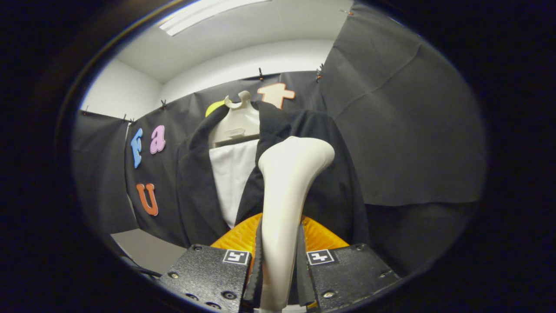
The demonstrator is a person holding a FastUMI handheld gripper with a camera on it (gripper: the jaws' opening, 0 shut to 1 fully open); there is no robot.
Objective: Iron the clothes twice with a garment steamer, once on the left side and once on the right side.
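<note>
A white garment steamer (289,182) stands up between my fingers, its handle clamped by both pads and its wide head pointing at the clothes. My gripper (280,256) is shut on that handle. Just beyond the steamer head hangs a dark jacket (330,174) on a pale hanger (236,119), with a white shirt front (232,174) showing in the jacket's opening. The steamer head sits over the jacket's right half, close to its lapel. I cannot tell whether the head touches the cloth.
Black cloth (404,121) lines the booth behind and to the right of the jacket. A grey surface (145,248) lies low to the left of the fingers. A white wall and a ceiling light (204,17) are above the cloth.
</note>
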